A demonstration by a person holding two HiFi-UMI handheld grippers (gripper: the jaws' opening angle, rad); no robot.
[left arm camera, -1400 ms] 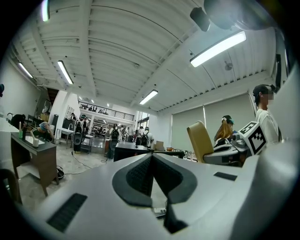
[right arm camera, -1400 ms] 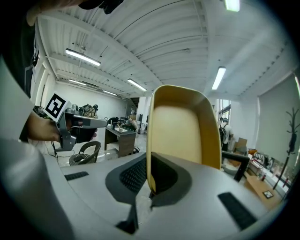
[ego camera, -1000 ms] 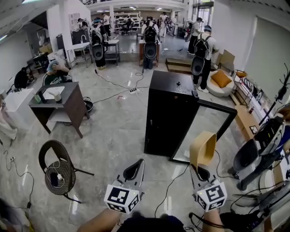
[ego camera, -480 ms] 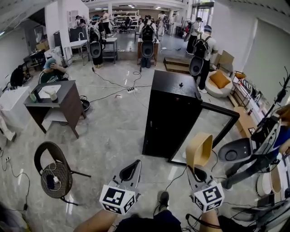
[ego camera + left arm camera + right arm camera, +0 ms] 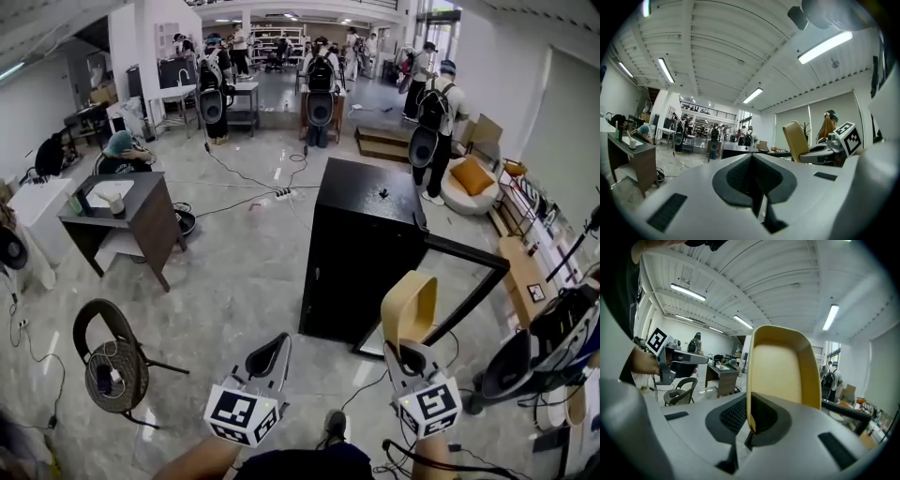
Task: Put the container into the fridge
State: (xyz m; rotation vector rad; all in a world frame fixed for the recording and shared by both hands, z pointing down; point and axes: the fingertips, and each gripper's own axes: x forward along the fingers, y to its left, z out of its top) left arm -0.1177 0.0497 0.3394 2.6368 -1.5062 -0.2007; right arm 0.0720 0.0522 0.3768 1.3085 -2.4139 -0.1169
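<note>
A tan, open-topped container (image 5: 410, 308) stands on edge above my right gripper (image 5: 406, 356), whose jaws are shut on its rim. In the right gripper view the container (image 5: 783, 369) fills the middle, its wall pinched between the dark pads. The black fridge (image 5: 358, 246) stands ahead of me in the head view, its door (image 5: 452, 291) swung open to the right. My left gripper (image 5: 268, 355) is held low at the left of the container, shut with nothing in it. In the left gripper view its pads (image 5: 752, 176) meet, and the container (image 5: 796, 140) shows at the right.
A dark desk (image 5: 124, 218) with a seated person stands at the left, a round wicker chair (image 5: 110, 354) nearer me. Cables run over the marble floor (image 5: 234, 281). Several people with backpacks stand beyond the fridge. Another person's gripper rig (image 5: 548, 342) is at the right.
The view has shifted a little closer to the fridge. Both grippers keep their places, the right one still holding the container. A foot now shows at the bottom edge.
</note>
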